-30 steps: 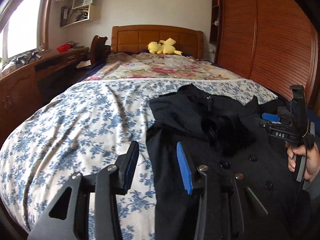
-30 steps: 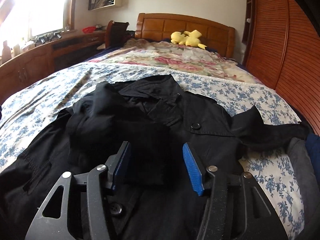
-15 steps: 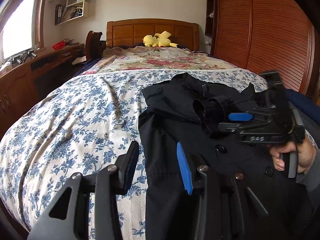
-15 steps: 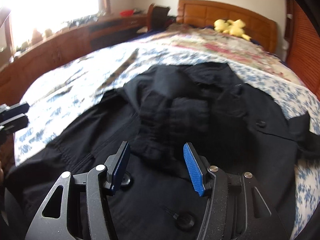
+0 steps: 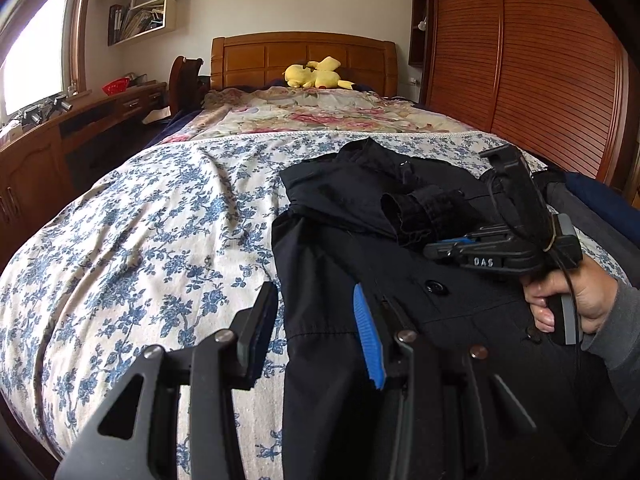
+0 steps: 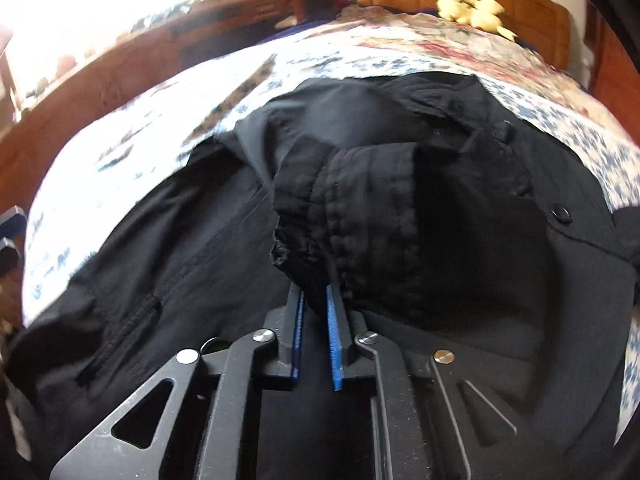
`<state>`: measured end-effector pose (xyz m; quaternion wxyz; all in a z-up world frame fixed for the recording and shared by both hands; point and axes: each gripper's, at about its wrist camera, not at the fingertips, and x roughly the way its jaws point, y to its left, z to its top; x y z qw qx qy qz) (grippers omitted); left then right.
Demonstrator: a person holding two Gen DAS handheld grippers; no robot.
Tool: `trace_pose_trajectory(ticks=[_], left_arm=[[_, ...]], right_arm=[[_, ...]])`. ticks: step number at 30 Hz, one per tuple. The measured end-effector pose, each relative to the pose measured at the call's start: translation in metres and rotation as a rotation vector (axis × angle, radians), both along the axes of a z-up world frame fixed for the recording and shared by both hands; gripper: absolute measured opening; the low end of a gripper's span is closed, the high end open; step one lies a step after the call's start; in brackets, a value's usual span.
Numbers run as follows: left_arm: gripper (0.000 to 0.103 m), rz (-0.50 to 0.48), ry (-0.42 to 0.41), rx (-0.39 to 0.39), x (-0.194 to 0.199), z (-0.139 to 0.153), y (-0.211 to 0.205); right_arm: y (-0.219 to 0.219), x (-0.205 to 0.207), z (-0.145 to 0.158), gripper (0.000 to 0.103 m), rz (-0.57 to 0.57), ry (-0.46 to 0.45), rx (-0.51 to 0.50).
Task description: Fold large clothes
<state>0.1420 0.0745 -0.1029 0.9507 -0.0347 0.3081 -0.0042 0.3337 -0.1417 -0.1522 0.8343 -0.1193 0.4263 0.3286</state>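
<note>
Right gripper pinched black coat's sleeve cuff. Left gripper hung half-open, empty, over hem edge. Best bet was lifting cuff slowly, keeping sleeve flat on bed.

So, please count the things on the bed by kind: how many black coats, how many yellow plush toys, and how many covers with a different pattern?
Black coat: 1
Yellow plush toy: 1
Covers: 2, a blue floral cover and a pink floral cover
Total: 4
</note>
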Motion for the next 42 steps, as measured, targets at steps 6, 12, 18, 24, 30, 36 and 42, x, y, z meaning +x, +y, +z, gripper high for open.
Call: trace_pose_trajectory(ticks=[6, 12, 18, 24, 30, 36, 42], left_arm=[[0.038, -0.041, -0.03, -0.019, -0.015, 0.024, -0.009], [0.039, -0.06, -0.055, -0.034, -0.026, 0.043, -0.02], [0.044, -0.091, -0.062, -0.057, -0.025, 0.054, -0.03], [0.055, -0.117, -0.068, -0.062, -0.025, 0.06, -0.04], [0.06, -0.142, -0.073, -0.051, -0.025, 0.067, -0.052], [0.06, -0.161, -0.082, -0.044, -0.026, 0.073, -0.063], [0.061, -0.193, -0.071, -0.043, -0.015, 0.07, -0.077]], right_arm=[[-0.042, -0.027, 0.053, 0.004, -0.047, -0.095, 0.127], [-0.087, -0.068, 0.105, 0.004, -0.104, -0.174, 0.213], [-0.126, -0.101, 0.139, 0.003, -0.166, -0.228, 0.298], [-0.153, -0.135, 0.147, 0.003, -0.238, -0.261, 0.287], [-0.181, -0.151, 0.124, 0.003, -0.308, -0.227, 0.231], [-0.199, -0.158, 0.091, 0.003, -0.324, -0.151, 0.16], [-0.208, -0.168, 0.077, 0.006, -0.324, -0.111, 0.139]])
